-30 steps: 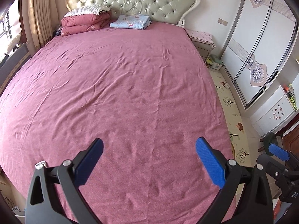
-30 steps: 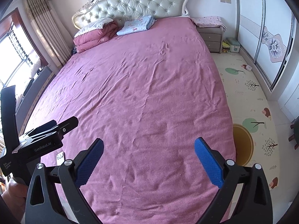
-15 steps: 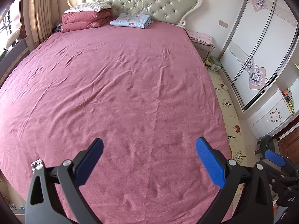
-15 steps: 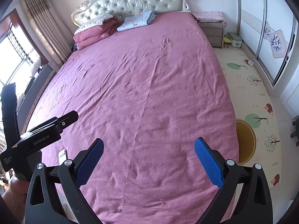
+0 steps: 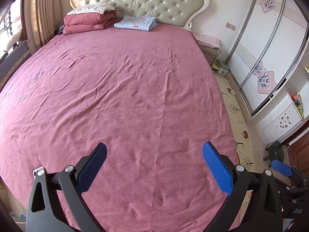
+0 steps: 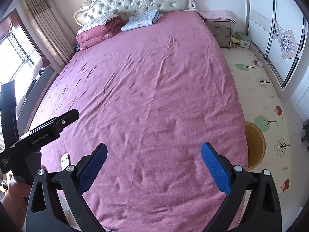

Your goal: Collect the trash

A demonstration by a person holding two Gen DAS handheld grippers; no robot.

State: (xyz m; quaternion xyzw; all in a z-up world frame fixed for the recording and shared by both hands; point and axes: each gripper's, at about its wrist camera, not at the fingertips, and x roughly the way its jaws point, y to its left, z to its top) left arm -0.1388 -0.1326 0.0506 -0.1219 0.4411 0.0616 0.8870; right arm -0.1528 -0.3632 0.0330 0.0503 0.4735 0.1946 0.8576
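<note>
**Pink bedspread bare, trash not yet found**

Blue-padded and spread wide, the left gripper (image 5: 154,166) is hovering over the foot of the bed, gripping nothing. The right gripper (image 6: 153,166) is hanging alongside it, equally wide and equally empty; a hand (image 6: 13,191) is showing at the lower left of the right wrist view, wrapped around the other tool's handle.

Just past the left gripper's near finger, a phone (image 5: 36,172) is lying flat at the lower left edge of the pink bedspread (image 5: 125,89). It looks like a belonging, not rubbish. Beyond it the spread is running wrinkled but bare toward the head of the bed.

Farther off, a folded red quilt (image 5: 87,24) and a folded light blue blanket (image 5: 135,23) are sitting against the tufted headboard (image 5: 146,2). To the right, a play mat (image 6: 260,100) is covering the floor, with a small pale object (image 6: 259,63) near the wardrobe doors (image 6: 280,32) and a green-lidded box (image 6: 243,38) beside the nightstand (image 6: 220,32).

No trash is showing clearly anywhere; I cannot tell whether that small floor object counts. Judging from this, collection is barely starting: nothing is held, no bin is in sight, and finding the litter is all still ahead.
</note>
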